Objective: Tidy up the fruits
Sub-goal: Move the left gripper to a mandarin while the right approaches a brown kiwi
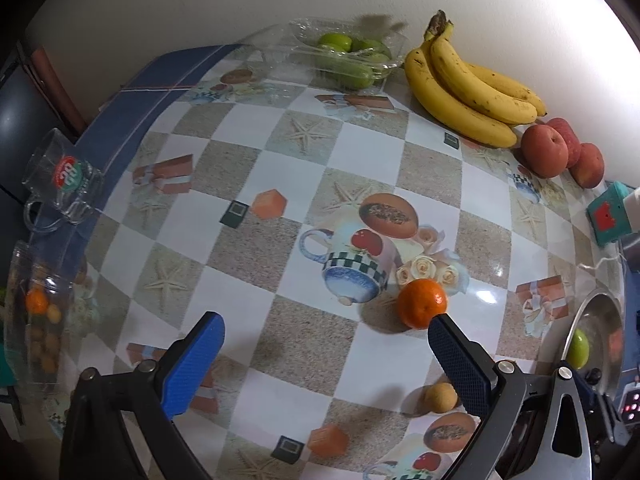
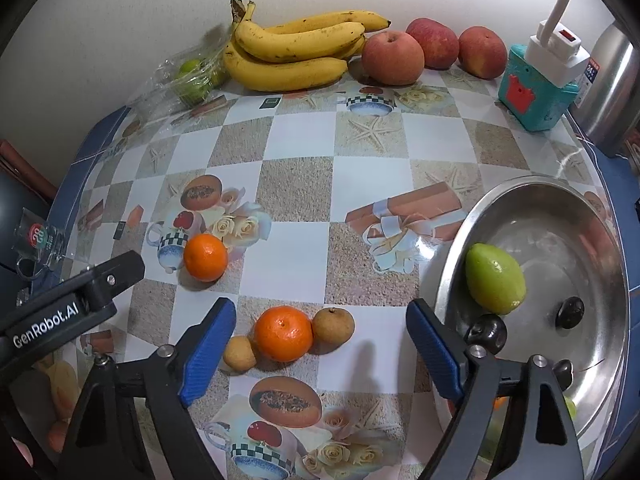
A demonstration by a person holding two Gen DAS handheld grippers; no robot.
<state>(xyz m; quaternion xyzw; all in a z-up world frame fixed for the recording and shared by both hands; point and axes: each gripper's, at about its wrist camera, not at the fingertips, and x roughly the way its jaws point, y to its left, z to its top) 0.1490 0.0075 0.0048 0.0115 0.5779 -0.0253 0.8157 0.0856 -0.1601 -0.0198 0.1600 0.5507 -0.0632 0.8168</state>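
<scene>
Both my grippers are spread apart with nothing in them. The right gripper (image 2: 320, 340) hangs over a mandarin (image 2: 283, 333) just left of the steel bowl (image 2: 452, 264), with a small brown fruit (image 2: 333, 327) touching it on the bowl side. The left gripper (image 1: 326, 350) is further left of the bowl, its tip next to the other mandarin (image 1: 421, 303). One green fruit (image 2: 495, 278) sits in the bowl.
</scene>
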